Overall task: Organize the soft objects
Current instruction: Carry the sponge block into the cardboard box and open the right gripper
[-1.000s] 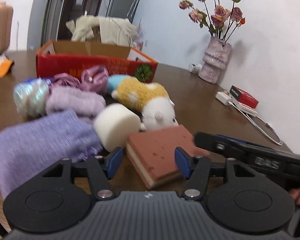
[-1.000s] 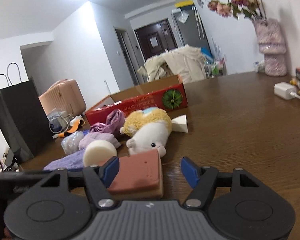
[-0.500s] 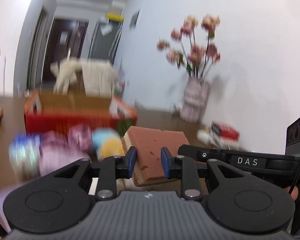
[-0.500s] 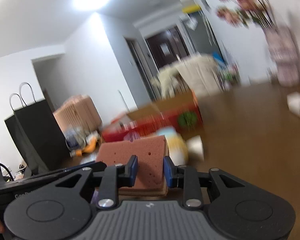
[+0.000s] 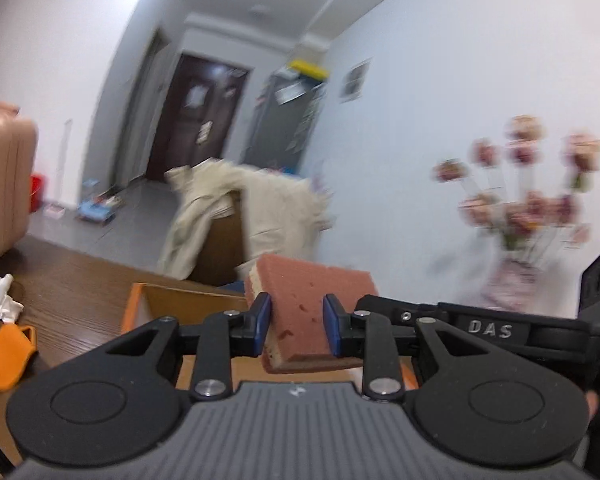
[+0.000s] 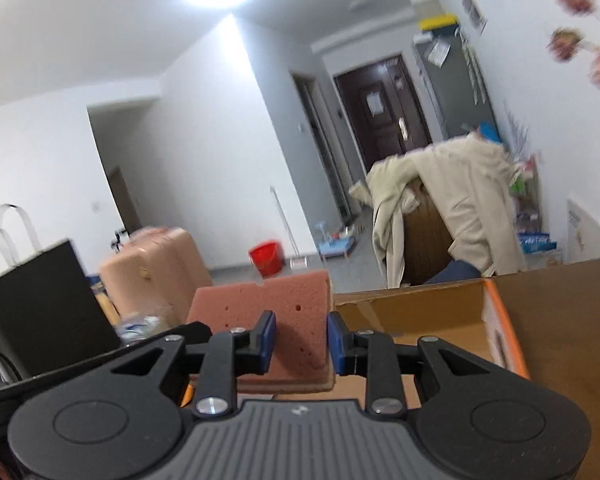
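1. Left wrist view: your left gripper has its blue pads nipped in on the near edge of the pink sponge, jaws only narrowly apart and the foam pinched between them.
2. Your right gripper grips the same sponge on its other side, its pads pressed into the foam just as narrowly; in the left view its black body reaches in from the right and meets the sponge.
3. The sponge is a thick slab: a salmon-pink top face, coarse and pitted with small dark holes, over a paler cream layer that shows along its left edge in the left view and under its front edge in the right view. It tilts up and away from you, and the foam bulges slightly where the pads bite.
4. It hangs in the air between your two grippers, clear of the table, over the near part of the open cardboard box.
5. The box has plain brown inner walls and an orange rim, and it stands on the dark wooden table.
6. Beyond, everything is blurred: a chair draped with a cream coat and, on your right, a vase of pink flowers.
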